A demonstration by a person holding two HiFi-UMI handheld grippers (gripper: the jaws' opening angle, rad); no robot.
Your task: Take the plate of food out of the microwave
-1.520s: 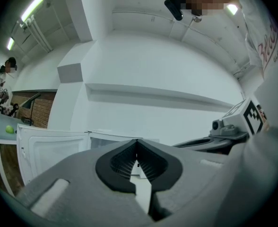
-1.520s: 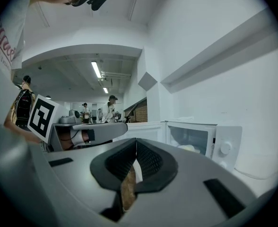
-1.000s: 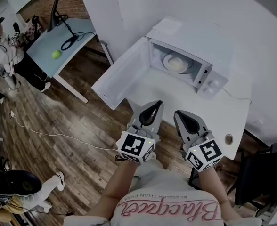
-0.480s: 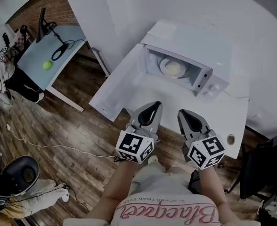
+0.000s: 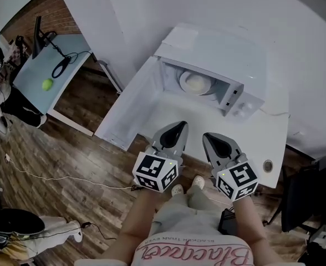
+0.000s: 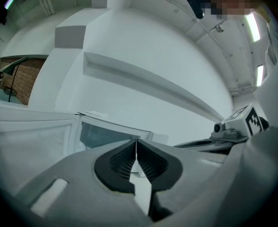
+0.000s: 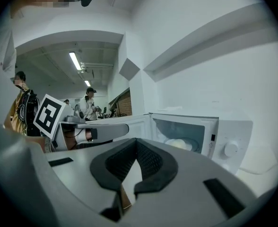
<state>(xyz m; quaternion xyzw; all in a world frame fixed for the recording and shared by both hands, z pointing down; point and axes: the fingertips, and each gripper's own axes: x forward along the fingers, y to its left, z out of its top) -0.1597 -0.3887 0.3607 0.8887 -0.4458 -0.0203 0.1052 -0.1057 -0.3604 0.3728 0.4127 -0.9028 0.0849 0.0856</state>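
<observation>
Plate (image 5: 195,83) one, microwave (image 5: 221,47) one; left gripper (image 5: 180,125), right gripper (image 5: 208,136)

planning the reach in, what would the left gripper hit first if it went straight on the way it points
Probably the plate of food inside the open microwave: the left gripper, shut and empty, aims into the cavity across the tabletop. Depth is unclear.

A green ball (image 5: 46,84) lay on a pale blue table (image 5: 30,79), near a looped black cable (image 5: 59,67). A thin white cord (image 5: 52,173) trailed across the wooden floor (image 5: 80,143).
</observation>
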